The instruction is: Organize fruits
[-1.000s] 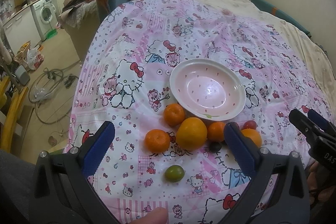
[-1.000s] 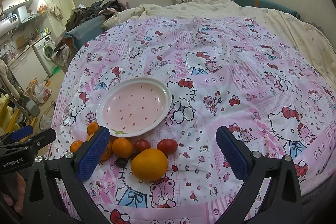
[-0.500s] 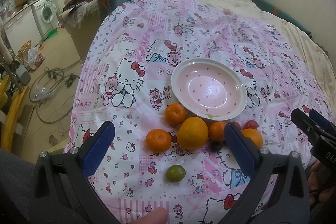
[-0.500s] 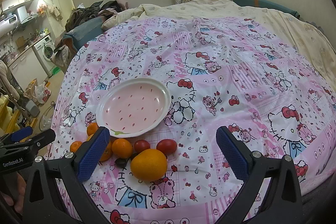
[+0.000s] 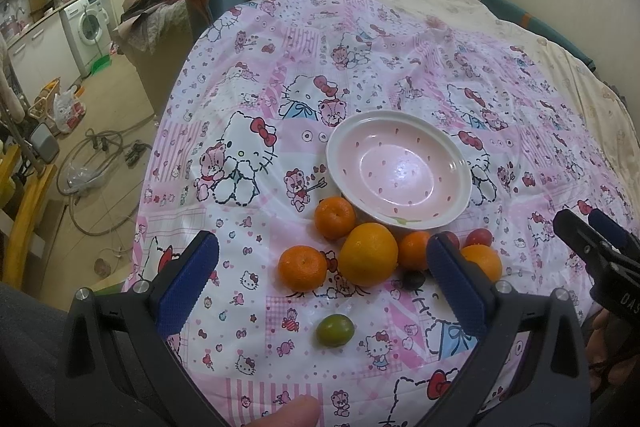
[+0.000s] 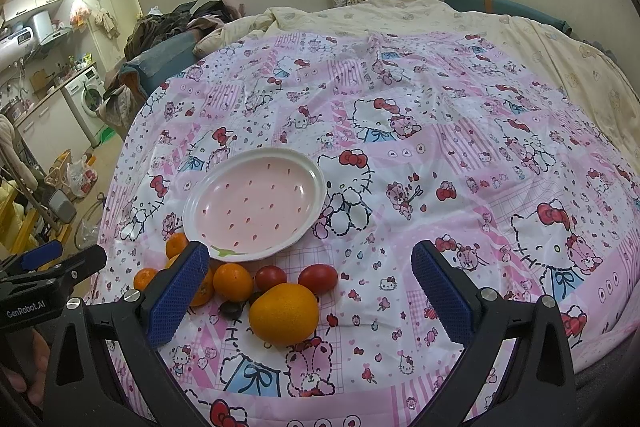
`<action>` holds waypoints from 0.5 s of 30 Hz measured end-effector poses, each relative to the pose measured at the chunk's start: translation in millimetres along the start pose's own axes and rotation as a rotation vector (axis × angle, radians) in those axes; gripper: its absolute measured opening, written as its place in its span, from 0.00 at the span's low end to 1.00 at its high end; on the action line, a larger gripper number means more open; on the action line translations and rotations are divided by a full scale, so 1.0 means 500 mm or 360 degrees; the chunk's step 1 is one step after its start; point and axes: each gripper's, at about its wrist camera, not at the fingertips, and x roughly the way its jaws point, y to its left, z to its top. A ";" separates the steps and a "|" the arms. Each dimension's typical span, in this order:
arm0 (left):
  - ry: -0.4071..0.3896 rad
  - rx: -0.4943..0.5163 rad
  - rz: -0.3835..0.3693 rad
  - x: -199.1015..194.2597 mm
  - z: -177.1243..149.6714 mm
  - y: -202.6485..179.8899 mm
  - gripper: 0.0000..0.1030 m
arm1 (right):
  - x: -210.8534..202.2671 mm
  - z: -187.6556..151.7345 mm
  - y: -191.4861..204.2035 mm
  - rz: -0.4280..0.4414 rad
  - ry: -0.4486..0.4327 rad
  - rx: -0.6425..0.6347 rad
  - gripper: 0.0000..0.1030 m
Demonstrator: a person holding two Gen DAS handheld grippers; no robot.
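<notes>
While both grippers are hovering agape, empty | plate [image 5: 460,163] sitting bare | fruit lying along plate's near rim | big orange [image 5: 368,254] facing left gripper [image 5: 320,287] | right gripper [image 6: 310,295] nearing another orange [image 6: 283,313]

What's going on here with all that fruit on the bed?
A person is holding a two-finger gripper in each hand over a bed with a pink cartoon sheet. The left gripper and right gripper are both open and hold nothing. The plate is empty. The fruit sits on the sheet just in front of it: a big orange, smaller tangerines, two tomatoes and a green fruit set apart. Sorting hasn't begun.
</notes>
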 end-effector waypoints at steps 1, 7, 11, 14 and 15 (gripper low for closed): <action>0.0000 -0.0002 0.0001 0.002 -0.002 0.016 0.99 | 0.000 -0.002 -0.001 0.0000 -0.0001 0.0000 1.00; -0.0001 -0.0003 0.0002 0.002 -0.003 0.017 0.99 | -0.003 0.001 0.010 0.0005 -0.0013 -0.0010 1.00; -0.0005 0.0000 -0.0002 0.003 -0.007 0.026 0.99 | -0.001 -0.002 0.010 0.0001 -0.0003 -0.0003 1.00; -0.0003 0.0002 0.0002 0.002 -0.006 0.020 0.99 | 0.001 -0.004 0.010 -0.0001 -0.0003 -0.0001 1.00; -0.0003 0.0000 0.0002 0.001 -0.006 0.020 0.99 | 0.001 -0.004 0.011 -0.0001 -0.0003 -0.0004 1.00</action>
